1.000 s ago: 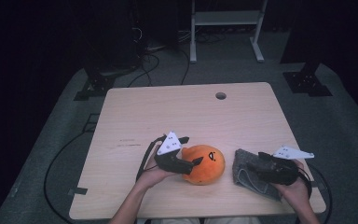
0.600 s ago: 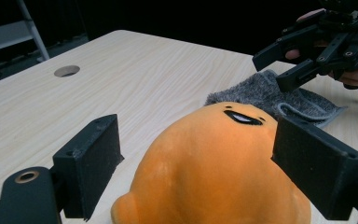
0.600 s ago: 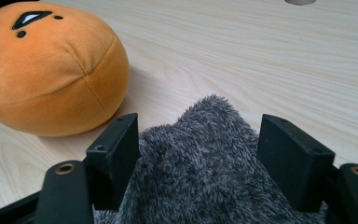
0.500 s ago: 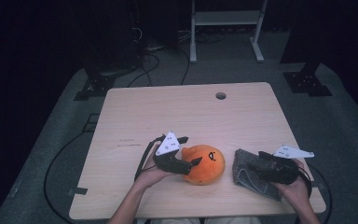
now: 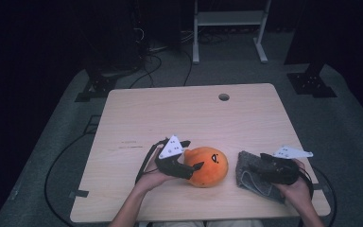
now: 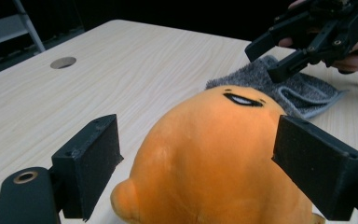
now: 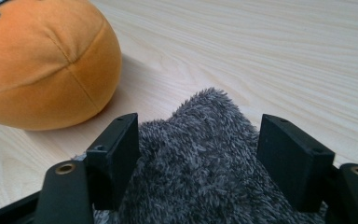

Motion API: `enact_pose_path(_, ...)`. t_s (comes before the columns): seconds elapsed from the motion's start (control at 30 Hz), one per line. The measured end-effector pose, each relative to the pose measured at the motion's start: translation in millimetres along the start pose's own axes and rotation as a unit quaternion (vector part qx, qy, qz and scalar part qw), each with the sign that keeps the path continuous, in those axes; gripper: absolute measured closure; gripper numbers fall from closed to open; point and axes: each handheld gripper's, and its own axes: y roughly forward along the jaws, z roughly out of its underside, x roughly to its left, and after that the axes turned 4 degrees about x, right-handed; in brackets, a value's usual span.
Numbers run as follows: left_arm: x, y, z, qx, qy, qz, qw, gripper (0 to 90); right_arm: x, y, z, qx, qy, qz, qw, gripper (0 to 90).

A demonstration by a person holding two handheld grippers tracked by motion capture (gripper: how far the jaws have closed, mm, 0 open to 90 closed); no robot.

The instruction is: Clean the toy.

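Observation:
An orange round plush with a stitched face lies near the table's front edge. My left gripper reaches it from the left, and its jaws stand open on either side of the plush with a small gap at the left pad. To the right lies a crumpled grey fuzzy towel. My right gripper hovers low over it, open, its jaws straddling a raised fold of the towel. The plush sits just beyond. The right gripper also shows over the towel.
The light wooden table has a round cable hole near its far edge. Cables trail over the grey floor at the left, and a white metal frame stands behind the table.

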Motion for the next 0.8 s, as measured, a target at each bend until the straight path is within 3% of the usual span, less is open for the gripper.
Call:
enact_pose_path(0.47, 4.1, -2.1, 7.0, 0.031, 0.007, 0.004, 0.9995, 13.7, 5.8, 20.1, -0.2, 0.045, -0.025, 0.006, 0.9986, 32.3)
enact_pose_path(0.6, 3.1, -0.4, 8.7, 0.041, 0.01, 0.012, 0.9991, 13.6, 8.1, 26.1, -1.2, 0.062, -0.03, 0.02, 0.9974, 36.8)
enact_pose_path(0.63, 2.8, -0.8, 8.8, 0.042, 0.01, 0.013, 0.999, 13.7, 8.0, 31.0, 0.5, 0.083, -0.036, 0.029, 0.9955, 38.3)
enact_pose_path(0.8, 2.6, -2.0, 9.5, 0.045, 0.009, 0.026, 0.9986, 13.6, 7.6, 37.2, 3.4, 0.103, -0.033, 0.03, 0.9937, 38.4)
